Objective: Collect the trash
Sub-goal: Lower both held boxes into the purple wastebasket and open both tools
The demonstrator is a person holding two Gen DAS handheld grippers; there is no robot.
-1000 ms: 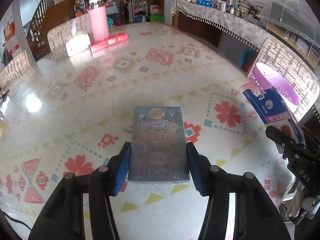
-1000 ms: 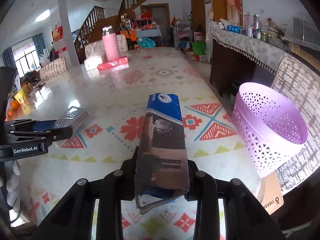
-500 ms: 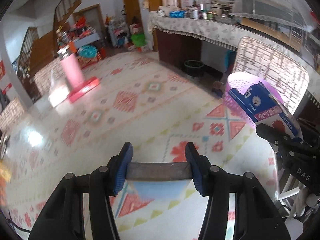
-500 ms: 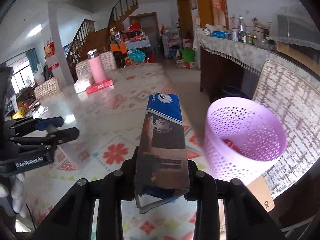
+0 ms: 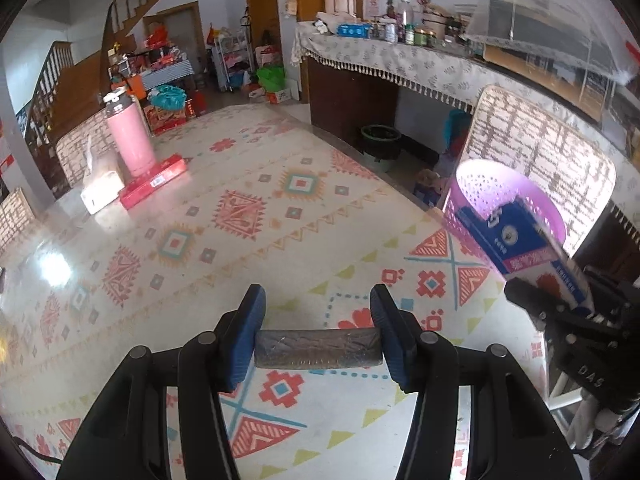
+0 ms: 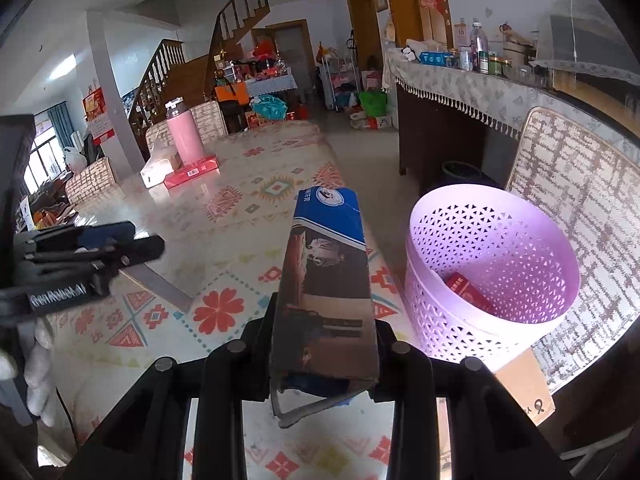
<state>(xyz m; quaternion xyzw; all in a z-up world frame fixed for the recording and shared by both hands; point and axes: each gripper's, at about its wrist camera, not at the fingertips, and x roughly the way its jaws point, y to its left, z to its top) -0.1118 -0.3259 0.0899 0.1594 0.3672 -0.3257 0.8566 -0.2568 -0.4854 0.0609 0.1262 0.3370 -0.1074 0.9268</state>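
My left gripper (image 5: 317,312) is shut on a flat dark snack packet (image 5: 316,349), seen edge-on between the blue pads and held above the patterned tablecloth (image 5: 240,216). My right gripper (image 6: 326,320) is shut on a tall blue-and-white carton (image 6: 326,276) that sticks forward out of the jaws. The left wrist view shows that carton (image 5: 524,248) and the right gripper (image 5: 552,300) at the right, in front of the purple perforated basket (image 5: 500,192). In the right wrist view the basket (image 6: 492,248) stands just right of the carton, with a red box (image 6: 466,288) inside. The left gripper (image 6: 132,240) shows at the left.
A pink bottle (image 5: 130,140), a red box (image 5: 154,180) and a white tissue box (image 5: 100,190) stand at the table's far end. A woven chair back (image 6: 580,208) rises behind the basket, which rests on a cardboard piece (image 6: 524,380). A cluttered sideboard (image 5: 400,60) runs along the right.
The left gripper has lifted the packet off the table, so it now shows edge-on. Both views have swung right, and the basket is nearer and larger in the right wrist view.
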